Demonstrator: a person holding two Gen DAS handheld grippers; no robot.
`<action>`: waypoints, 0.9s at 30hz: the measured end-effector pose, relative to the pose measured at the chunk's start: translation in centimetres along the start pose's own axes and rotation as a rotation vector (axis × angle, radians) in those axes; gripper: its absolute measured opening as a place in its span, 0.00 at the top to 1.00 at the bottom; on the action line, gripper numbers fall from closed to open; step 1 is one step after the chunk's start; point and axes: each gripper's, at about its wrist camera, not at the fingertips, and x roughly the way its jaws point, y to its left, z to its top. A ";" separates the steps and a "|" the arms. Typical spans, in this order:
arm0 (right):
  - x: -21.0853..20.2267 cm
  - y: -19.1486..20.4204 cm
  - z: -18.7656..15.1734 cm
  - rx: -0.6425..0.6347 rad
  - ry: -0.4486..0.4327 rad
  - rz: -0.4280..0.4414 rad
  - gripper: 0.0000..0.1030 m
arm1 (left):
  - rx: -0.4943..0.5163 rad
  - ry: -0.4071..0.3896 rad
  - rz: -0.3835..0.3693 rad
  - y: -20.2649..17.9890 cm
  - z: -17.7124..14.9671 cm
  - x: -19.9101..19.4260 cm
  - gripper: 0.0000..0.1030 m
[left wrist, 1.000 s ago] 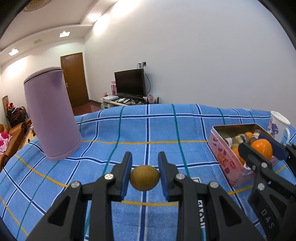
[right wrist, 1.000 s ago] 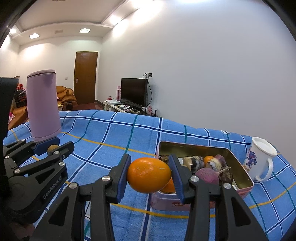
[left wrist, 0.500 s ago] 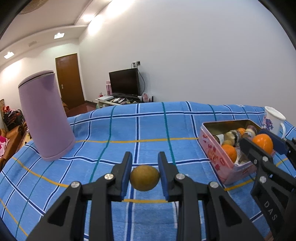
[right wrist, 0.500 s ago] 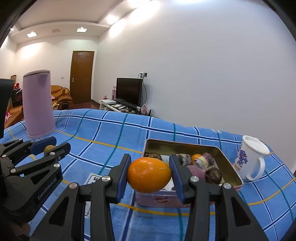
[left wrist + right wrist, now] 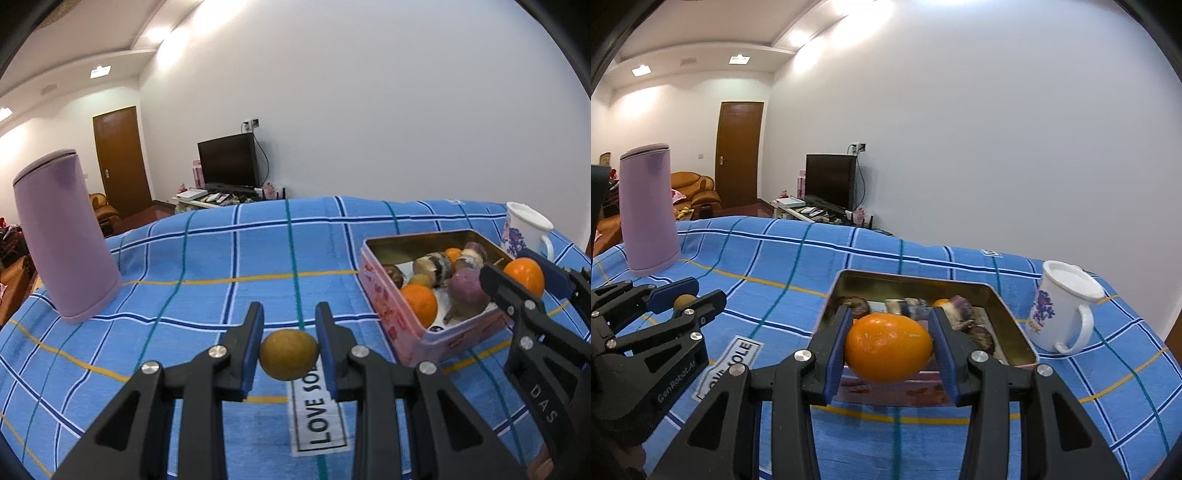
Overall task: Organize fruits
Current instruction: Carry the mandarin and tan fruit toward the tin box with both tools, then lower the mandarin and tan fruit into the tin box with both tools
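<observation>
The left tongs [image 5: 289, 349] squeeze a small round brownish-green fruit [image 5: 289, 355] above the blue checked cloth [image 5: 221, 266], over a white label [image 5: 319, 417] reading "LOVE SOL". The right tongs [image 5: 888, 349] squeeze a smooth shiny orange [image 5: 887, 348] just in front of the pink metal tin [image 5: 384, 295] holding other fruits. A white flowered mug [image 5: 1060, 306] stands beside the tin.

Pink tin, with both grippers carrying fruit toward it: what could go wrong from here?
The pink tin is already crowded, so the orange in the right gripper may land on other fruit and roll out. The small brown fruit is pinched only at its sides by the left gripper and might slip. The white mug stands close beside the tin.
</observation>
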 end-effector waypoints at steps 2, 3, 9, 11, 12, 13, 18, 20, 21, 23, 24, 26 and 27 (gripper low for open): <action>0.0 -0.6 -0.1 0.005 0.004 -0.009 0.57 | 0.002 0.004 -0.007 -0.5 0.1 0.1 0.71; 0.1 -1.0 -0.2 0.010 0.009 -0.015 0.57 | 0.003 0.005 -0.009 -0.6 0.1 0.2 0.71; 0.1 -2.9 -0.5 0.028 0.018 -0.047 0.57 | 0.014 0.006 -0.036 -2.2 0.3 0.2 0.71; 0.0 -3.6 -0.6 0.033 0.021 -0.056 0.57 | 0.020 0.011 -0.054 -3.0 0.3 0.2 0.71; 0.0 -3.9 -0.6 0.035 0.022 -0.061 0.57 | 0.024 0.012 -0.058 -3.3 0.3 0.2 0.71; -0.1 -4.1 -0.7 0.035 0.023 -0.065 0.57 | 0.030 0.013 -0.064 -3.6 0.3 0.2 0.71; -0.1 -5.8 -1.0 0.041 0.032 -0.096 0.57 | 0.051 0.001 -0.097 -5.2 0.9 0.0 0.71; 0.1 -6.8 -1.1 0.062 0.046 -0.103 0.57 | 0.062 -0.006 -0.113 -5.9 1.3 -0.1 0.71; 0.2 -7.2 -1.1 0.073 0.052 -0.106 0.57 | 0.067 -0.011 -0.121 -6.4 1.6 -0.1 0.71; 0.2 -8.1 -1.2 0.091 0.061 -0.117 0.57 | 0.074 -0.024 -0.143 -7.2 2.0 -0.2 0.71; 0.3 -8.4 -1.2 0.094 0.065 -0.124 0.57 | 0.076 -0.027 -0.155 -7.6 2.2 -0.2 0.71; 0.5 -8.9 -1.0 0.086 0.070 -0.137 0.57 | 0.079 -0.027 -0.173 -8.3 2.5 -0.1 0.71; 0.6 -9.0 -0.9 0.084 0.071 -0.141 0.57 | 0.080 -0.026 -0.179 -8.5 2.6 0.0 0.71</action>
